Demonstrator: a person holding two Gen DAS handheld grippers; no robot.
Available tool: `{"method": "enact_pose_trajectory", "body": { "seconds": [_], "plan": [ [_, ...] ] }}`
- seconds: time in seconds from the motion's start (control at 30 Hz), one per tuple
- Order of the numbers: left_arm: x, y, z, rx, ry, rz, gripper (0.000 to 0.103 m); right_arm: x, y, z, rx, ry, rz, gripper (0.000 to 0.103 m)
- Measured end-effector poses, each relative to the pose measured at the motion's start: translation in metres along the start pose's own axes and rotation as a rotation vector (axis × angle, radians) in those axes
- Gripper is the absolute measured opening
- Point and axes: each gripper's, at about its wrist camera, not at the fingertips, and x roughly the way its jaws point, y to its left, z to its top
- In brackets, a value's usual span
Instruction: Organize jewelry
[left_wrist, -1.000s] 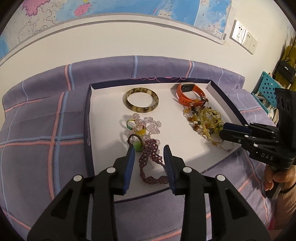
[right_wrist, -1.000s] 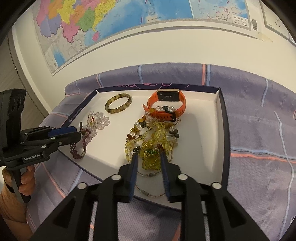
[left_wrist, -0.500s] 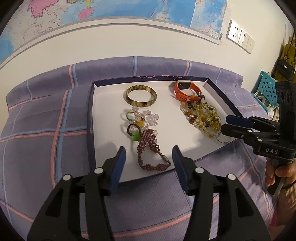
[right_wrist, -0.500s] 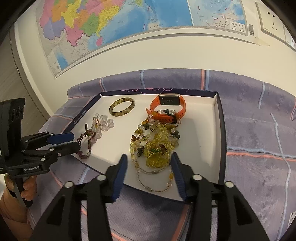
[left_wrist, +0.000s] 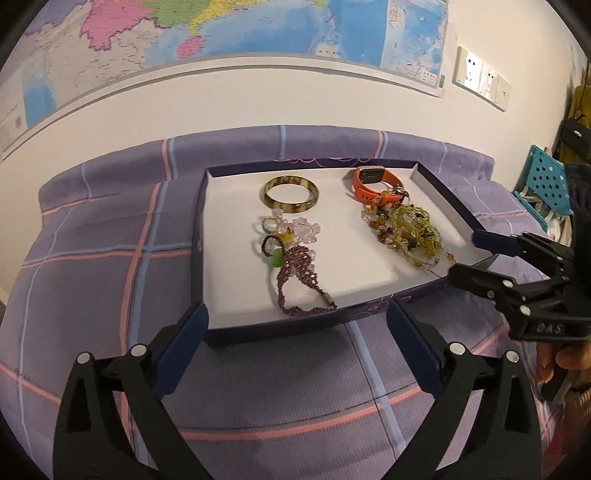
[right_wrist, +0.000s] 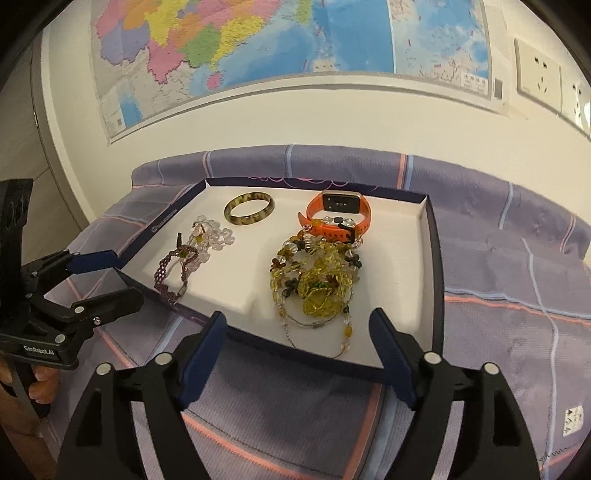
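A white tray with a dark blue rim (left_wrist: 198, 240) (right_wrist: 437, 277) lies on a purple plaid cover. In it are a mottled bangle (left_wrist: 291, 209) (right_wrist: 247, 220), an orange watch (left_wrist: 369, 184) (right_wrist: 340, 202), a heap of yellow and amber beads (left_wrist: 410, 232) (right_wrist: 317, 284), a clear bead bracelet (left_wrist: 303, 230) (right_wrist: 214, 234) and a purple woven bracelet (left_wrist: 295, 269) (right_wrist: 166, 273). My left gripper (left_wrist: 297, 314) (right_wrist: 125, 275) hovers at the tray's near edge, in front of the purple bracelet, its jaws opening and empty. My right gripper (right_wrist: 298, 319) (left_wrist: 467, 256) hovers before the yellow beads, its jaws opening and empty too.
The plaid cover (left_wrist: 92, 258) spreads around the tray on all sides. A wall with a large map (right_wrist: 258, 44) and sockets (right_wrist: 539, 74) rises behind it. A teal perforated crate (left_wrist: 546, 177) stands at the far right. A hand (left_wrist: 554, 362) grips each gripper's handle.
Both grippers have spread their jaws wide and drawn back from the tray. The purple bracelet and the yellow beads, earlier between the jaws, now lie free in the tray.
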Motion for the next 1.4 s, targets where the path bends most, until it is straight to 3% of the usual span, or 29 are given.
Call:
{"method": "enact_pose_trajectory", "body": {
  "seconds": [0.1,0.33,0.4,0.7,1.4],
  "plan": [
    [-0.003,-0.002,-0.003,-0.004,-0.003,0.025,0.098,-0.005,0.007,-0.002,-0.024,-0.011,-0.018,0.087],
    [-0.01,-0.003,-0.006,-0.031,-0.014,0.047,0.098,-0.014,0.014,-0.01,-0.015,-0.024,-0.02,0.09],
    [-0.012,-0.001,-0.008,-0.047,-0.014,0.054,0.098,-0.016,0.014,-0.014,-0.004,-0.028,-0.017,0.096],
    [-0.015,-0.002,-0.023,-0.086,0.01,0.121,0.098,-0.022,0.021,-0.027,0.034,-0.033,-0.033,0.096],
    [-0.032,-0.016,-0.032,-0.089,-0.002,0.127,0.098,-0.044,0.031,-0.053,0.074,-0.017,-0.048,0.096]
  ]
}}
